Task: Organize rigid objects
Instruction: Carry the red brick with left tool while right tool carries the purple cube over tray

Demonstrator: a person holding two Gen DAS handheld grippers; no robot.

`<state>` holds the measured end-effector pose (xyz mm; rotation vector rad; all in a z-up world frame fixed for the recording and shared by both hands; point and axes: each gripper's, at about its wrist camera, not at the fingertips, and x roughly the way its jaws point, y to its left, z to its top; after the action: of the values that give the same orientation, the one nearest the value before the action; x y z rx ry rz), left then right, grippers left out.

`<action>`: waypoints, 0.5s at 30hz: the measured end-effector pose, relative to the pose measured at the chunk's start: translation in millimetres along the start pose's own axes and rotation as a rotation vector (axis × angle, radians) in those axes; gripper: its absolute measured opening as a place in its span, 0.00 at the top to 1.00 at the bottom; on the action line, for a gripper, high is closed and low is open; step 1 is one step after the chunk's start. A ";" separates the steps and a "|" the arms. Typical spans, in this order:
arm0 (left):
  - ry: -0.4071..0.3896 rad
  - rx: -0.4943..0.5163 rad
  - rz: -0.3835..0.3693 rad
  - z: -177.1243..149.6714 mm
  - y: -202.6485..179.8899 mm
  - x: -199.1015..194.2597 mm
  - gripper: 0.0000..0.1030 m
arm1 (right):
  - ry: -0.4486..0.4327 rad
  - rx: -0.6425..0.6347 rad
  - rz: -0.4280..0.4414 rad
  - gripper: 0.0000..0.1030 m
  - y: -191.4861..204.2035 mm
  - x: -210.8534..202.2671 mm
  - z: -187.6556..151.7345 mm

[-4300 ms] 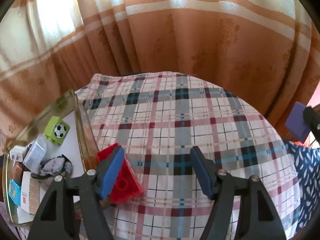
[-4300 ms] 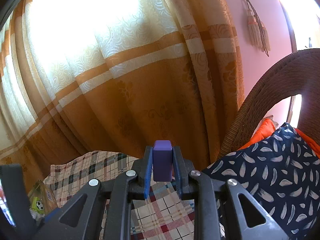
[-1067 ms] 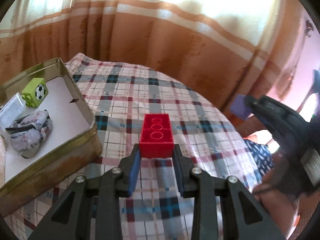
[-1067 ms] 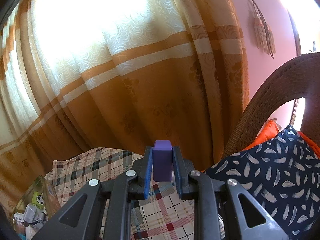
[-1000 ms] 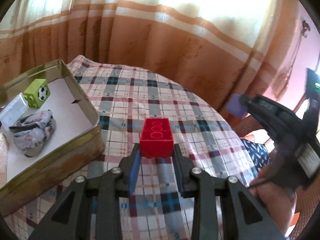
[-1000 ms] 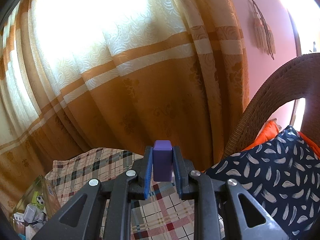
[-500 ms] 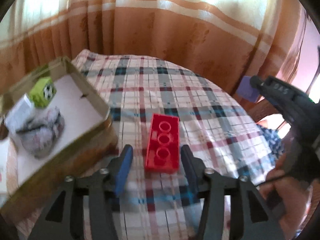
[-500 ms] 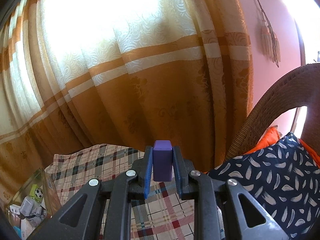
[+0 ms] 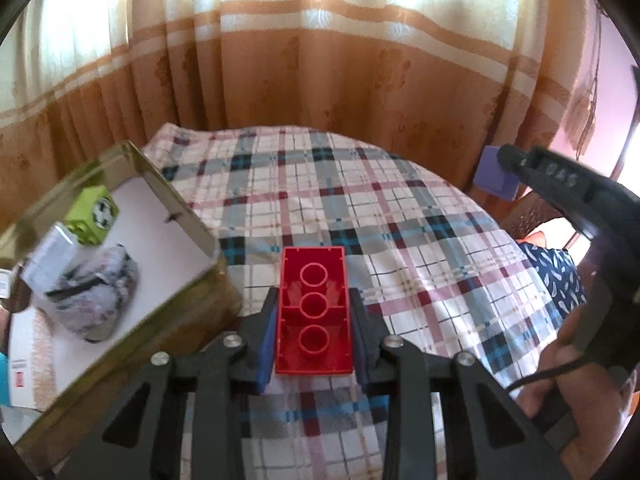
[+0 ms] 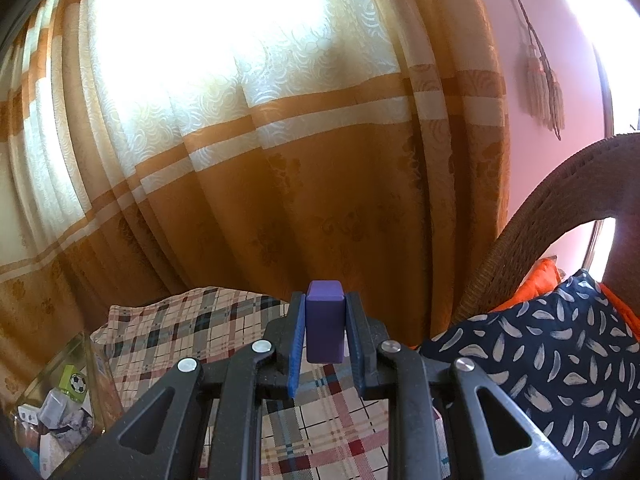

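Observation:
A red toy brick (image 9: 314, 320) lies hollow side up over the plaid-covered table (image 9: 360, 208). My left gripper (image 9: 314, 300) is closing its jaws on the brick, and both blue pads press its long sides. To the left stands a gold tin (image 9: 188, 220) holding a green football cube (image 9: 92, 214), a small white box (image 9: 48, 256) and a grey crumpled cloth (image 9: 96, 300). My right gripper (image 10: 325, 298) is shut on a purple block (image 10: 324, 332), held upright in the air beyond the table's right edge; the purple block (image 9: 496, 178) also shows in the left wrist view.
An orange and cream curtain (image 10: 280, 200) hangs close behind the table. A wicker chair (image 10: 540, 220) with a navy feather-print cushion (image 10: 540, 360) stands to the right. A person's hand (image 9: 576, 392) grips the right tool's handle.
Half a second ago the left jaws stood apart around the red brick; now they press on its sides, farther back along it. The right gripper still holds the purple block.

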<state>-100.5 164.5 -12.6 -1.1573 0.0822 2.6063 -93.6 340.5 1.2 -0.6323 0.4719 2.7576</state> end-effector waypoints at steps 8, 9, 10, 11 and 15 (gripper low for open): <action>-0.088 0.042 0.017 -5.6 10.7 -45.7 0.70 | 0.006 -0.044 0.027 0.79 20.9 -25.0 -16.2; -0.102 0.039 0.016 -6.6 15.2 -53.4 0.70 | 0.006 -0.059 0.031 0.79 24.9 -29.5 -18.8; -0.110 0.036 0.018 -6.2 18.7 -57.3 0.70 | 0.004 -0.076 0.036 0.79 30.0 -35.3 -21.8; -0.118 0.034 0.024 -6.8 23.0 -63.0 0.70 | 0.001 -0.089 0.044 0.79 34.8 -41.6 -24.7; -0.147 0.030 0.037 -12.5 40.2 -83.9 0.70 | -0.001 -0.092 0.062 0.79 47.5 -60.7 -31.4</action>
<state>-49.5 104.1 37.9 -0.9594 0.1133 2.7039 -45.0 274.2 14.3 -0.6484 0.3723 2.8515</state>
